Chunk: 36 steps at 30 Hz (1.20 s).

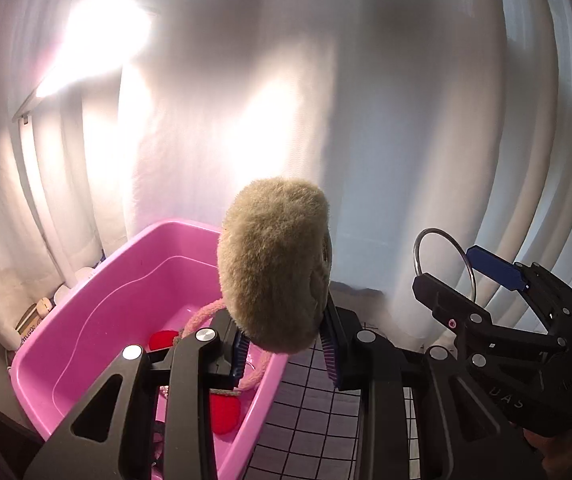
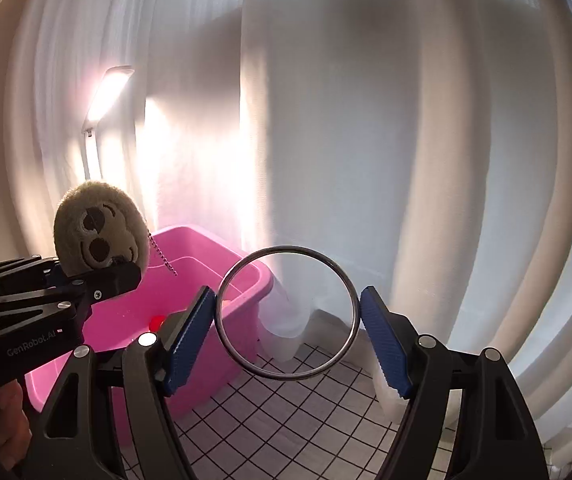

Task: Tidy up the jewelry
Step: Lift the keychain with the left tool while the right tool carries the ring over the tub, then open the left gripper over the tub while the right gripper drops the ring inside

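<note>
My left gripper (image 1: 286, 350) is shut on a beige plush sloth-face charm (image 1: 274, 264) and holds it up over the right rim of a pink plastic tub (image 1: 86, 320). The charm's face and ball chain show in the right wrist view (image 2: 100, 232). My right gripper (image 2: 287, 330) is shut on a silver metal bangle (image 2: 287, 312), held upright between the blue pads (image 2: 190, 330). In the left wrist view the bangle (image 1: 443, 260) is to the right of the charm. The tub (image 2: 190, 248) holds red pieces (image 1: 226, 412) and a pink cord (image 1: 206, 316).
A white table surface with a black grid (image 1: 305, 412) lies under the grippers. White curtains (image 2: 405, 160) hang close behind. A lit lamp (image 2: 110, 88) stands at the back left. Small boxes (image 1: 34, 320) sit left of the tub.
</note>
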Each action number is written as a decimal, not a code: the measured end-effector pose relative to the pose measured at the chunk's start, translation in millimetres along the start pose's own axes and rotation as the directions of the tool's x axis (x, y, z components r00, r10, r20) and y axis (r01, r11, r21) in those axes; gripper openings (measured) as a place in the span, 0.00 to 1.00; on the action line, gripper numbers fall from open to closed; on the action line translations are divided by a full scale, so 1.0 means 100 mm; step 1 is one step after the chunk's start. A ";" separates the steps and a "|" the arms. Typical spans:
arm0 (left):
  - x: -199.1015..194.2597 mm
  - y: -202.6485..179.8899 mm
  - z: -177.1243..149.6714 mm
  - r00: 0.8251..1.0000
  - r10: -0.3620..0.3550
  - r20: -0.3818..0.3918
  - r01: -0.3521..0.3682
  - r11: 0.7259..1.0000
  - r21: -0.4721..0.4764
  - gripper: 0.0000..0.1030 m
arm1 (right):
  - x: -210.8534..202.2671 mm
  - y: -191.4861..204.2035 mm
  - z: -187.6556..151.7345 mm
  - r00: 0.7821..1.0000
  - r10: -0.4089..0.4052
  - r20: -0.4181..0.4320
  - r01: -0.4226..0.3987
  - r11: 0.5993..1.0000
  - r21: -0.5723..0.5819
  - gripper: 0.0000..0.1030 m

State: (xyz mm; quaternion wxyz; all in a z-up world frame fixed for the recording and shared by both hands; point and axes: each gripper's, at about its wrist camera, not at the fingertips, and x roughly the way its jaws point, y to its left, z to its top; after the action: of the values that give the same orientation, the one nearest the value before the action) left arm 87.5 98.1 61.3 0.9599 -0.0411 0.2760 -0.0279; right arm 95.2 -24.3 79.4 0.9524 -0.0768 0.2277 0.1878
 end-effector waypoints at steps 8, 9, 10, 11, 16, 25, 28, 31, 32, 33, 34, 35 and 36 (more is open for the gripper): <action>0.00 0.76 -0.16 0.983 0.172 -0.068 -0.177 0.981 -0.078 0.29 | 0.51 0.69 0.19 0.985 0.166 -0.050 -0.169 0.984 -0.056 0.70; 0.02 0.85 -0.21 0.978 0.187 -0.087 -0.195 0.976 -0.093 0.29 | 0.58 0.76 0.19 0.981 0.181 -0.062 -0.185 0.981 -0.056 0.70; 0.04 1.00 -0.25 0.974 0.200 -0.107 -0.211 0.971 -0.108 0.29 | 0.65 0.82 0.19 0.978 0.194 -0.076 -0.198 0.979 -0.055 0.70; 0.07 1.09 -0.28 0.970 0.208 -0.126 -0.224 0.967 -0.123 0.29 | 0.72 0.87 0.17 0.975 0.204 -0.091 -0.209 0.976 -0.055 0.70; 0.14 1.34 -0.39 0.952 0.246 -0.182 -0.275 0.948 -0.159 0.29 | 0.95 1.08 0.11 0.964 0.227 -0.141 -0.238 0.969 -0.072 0.70; 0.30 1.52 -0.51 0.928 0.267 -0.259 -0.318 0.931 -0.179 0.31 | 1.29 1.20 0.06 0.949 0.220 -0.228 -0.239 0.969 -0.059 0.70; 0.32 1.53 -0.53 0.922 0.271 -0.278 -0.326 0.929 -0.176 0.33 | 1.35 1.18 0.03 0.945 0.215 -0.248 -0.233 0.971 -0.046 0.70; 0.32 1.53 -0.54 0.915 0.280 -0.290 -0.338 0.924 -0.176 0.39 | 1.39 1.17 0.03 0.944 0.192 -0.267 -0.211 0.977 -0.041 0.70; 0.31 1.54 -0.54 0.914 0.282 -0.291 -0.342 0.923 -0.179 0.43 | 1.40 1.16 0.03 0.944 0.183 -0.274 -0.202 0.979 -0.040 0.70; 0.29 1.54 -0.53 0.915 0.284 -0.287 -0.343 0.922 -0.181 0.54 | 1.41 1.16 0.03 0.943 0.178 -0.281 -0.196 0.980 -0.036 0.71; 0.27 1.54 -0.53 0.914 0.292 -0.281 -0.350 0.919 -0.181 0.63 | 1.41 1.16 0.04 0.942 0.176 -0.285 -0.193 0.981 -0.033 0.71; 0.25 1.54 -0.52 0.914 0.300 -0.272 -0.356 0.917 -0.183 0.77 | 1.40 1.16 0.05 0.943 0.171 -0.284 -0.187 0.982 -0.032 0.71; 0.22 1.54 -0.51 0.916 0.304 -0.262 -0.357 0.915 -0.186 0.81 | 1.40 1.17 0.06 0.945 0.161 -0.283 -0.179 0.983 -0.037 0.73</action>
State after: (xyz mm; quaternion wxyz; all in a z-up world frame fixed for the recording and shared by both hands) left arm 84.3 246.6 -7.8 0.9012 -0.1009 0.3885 0.1633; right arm 167.3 129.3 13.0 0.8881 -0.1121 0.3596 0.2635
